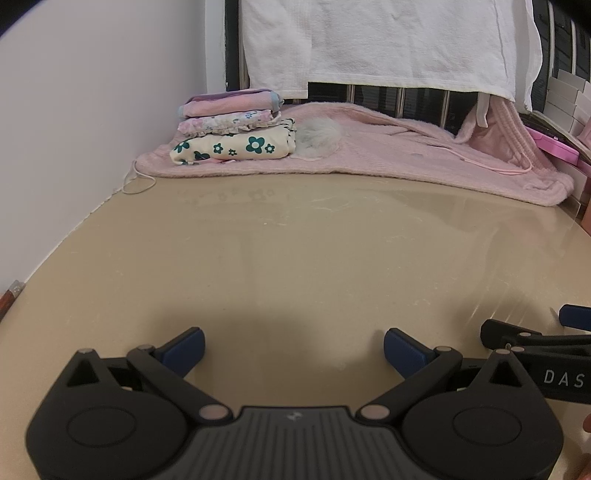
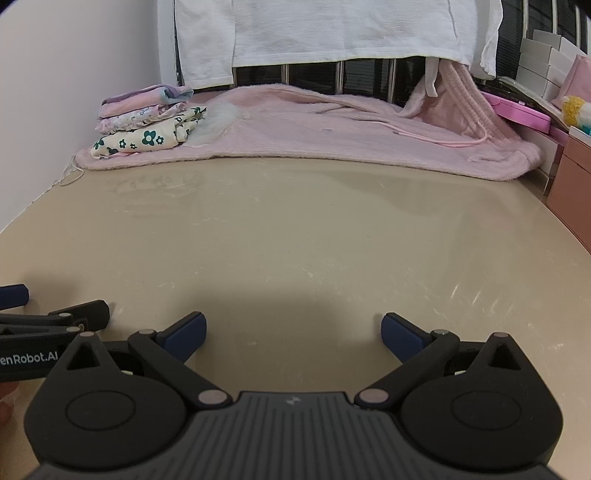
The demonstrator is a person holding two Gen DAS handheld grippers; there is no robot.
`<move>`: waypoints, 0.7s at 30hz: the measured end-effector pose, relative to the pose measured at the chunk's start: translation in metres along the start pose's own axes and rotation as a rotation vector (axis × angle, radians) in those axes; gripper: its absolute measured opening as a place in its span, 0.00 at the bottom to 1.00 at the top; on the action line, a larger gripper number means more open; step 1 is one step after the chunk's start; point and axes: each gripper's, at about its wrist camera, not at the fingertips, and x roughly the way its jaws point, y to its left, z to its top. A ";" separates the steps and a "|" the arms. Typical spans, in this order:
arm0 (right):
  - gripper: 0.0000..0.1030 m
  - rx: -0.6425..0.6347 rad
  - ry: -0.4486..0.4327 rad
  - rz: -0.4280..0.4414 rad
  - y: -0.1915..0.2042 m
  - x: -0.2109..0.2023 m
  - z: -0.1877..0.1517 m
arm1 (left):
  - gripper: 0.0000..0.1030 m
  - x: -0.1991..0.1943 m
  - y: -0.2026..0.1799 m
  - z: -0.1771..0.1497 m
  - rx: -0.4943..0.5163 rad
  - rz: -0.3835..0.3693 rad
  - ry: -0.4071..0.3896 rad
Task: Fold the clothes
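Both tongs sit low over the near edge of the beige table, side by side and empty: the left tongs are spread wide with nothing between the blue pads, and the right tongs are spread just as wide and also hold nothing.

The garment left to fold looks to be the pink fleece robe, lying flat across the far side of the table, well apart from both tongs. On its left end rests a stack of folded clothes, with a grey fluffy pompom just beside it.

The main risk is that stack. Pulling the robe forward would likely drag or topple the stack, since it sits on the fabric. The robe's pink drawstring trails loose and could snag in the tongs. The robe's right end seems to climb toward the white towels hanging behind, so a tug might catch them. Thick fleece may also slip from a shallow pinch.
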 end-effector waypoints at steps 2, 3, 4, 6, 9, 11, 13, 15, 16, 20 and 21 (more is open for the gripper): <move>0.99 0.000 0.000 0.000 0.000 0.000 0.000 | 1.00 0.000 0.000 0.000 0.000 0.000 0.000; 1.00 0.000 0.000 -0.001 0.000 0.000 0.000 | 1.00 -0.001 -0.001 0.000 -0.001 0.001 0.000; 1.00 0.000 0.000 -0.001 0.000 0.000 0.000 | 1.00 -0.001 -0.001 0.000 -0.001 0.001 0.000; 1.00 -0.001 0.002 -0.003 0.000 0.000 0.000 | 1.00 0.000 -0.001 0.000 -0.001 0.000 0.000; 1.00 0.000 0.003 -0.004 0.000 -0.001 0.000 | 1.00 0.000 0.000 0.000 -0.002 0.000 0.000; 1.00 0.000 0.005 -0.005 0.000 -0.001 0.000 | 1.00 0.000 0.000 0.000 -0.002 0.000 0.000; 1.00 0.000 0.008 -0.006 0.000 -0.001 0.000 | 1.00 0.000 -0.001 0.000 -0.002 0.001 0.000; 1.00 0.000 0.011 -0.007 0.000 -0.001 0.001 | 1.00 -0.001 -0.001 0.000 -0.003 0.001 0.001; 1.00 0.000 0.012 -0.008 0.000 -0.001 0.001 | 1.00 -0.001 -0.001 0.000 -0.003 0.001 0.001; 1.00 0.000 0.016 -0.009 0.000 -0.002 0.000 | 1.00 -0.001 -0.002 0.000 -0.004 0.001 0.001; 1.00 0.000 0.015 -0.008 0.000 -0.002 0.000 | 1.00 -0.001 -0.001 0.000 -0.004 0.000 0.001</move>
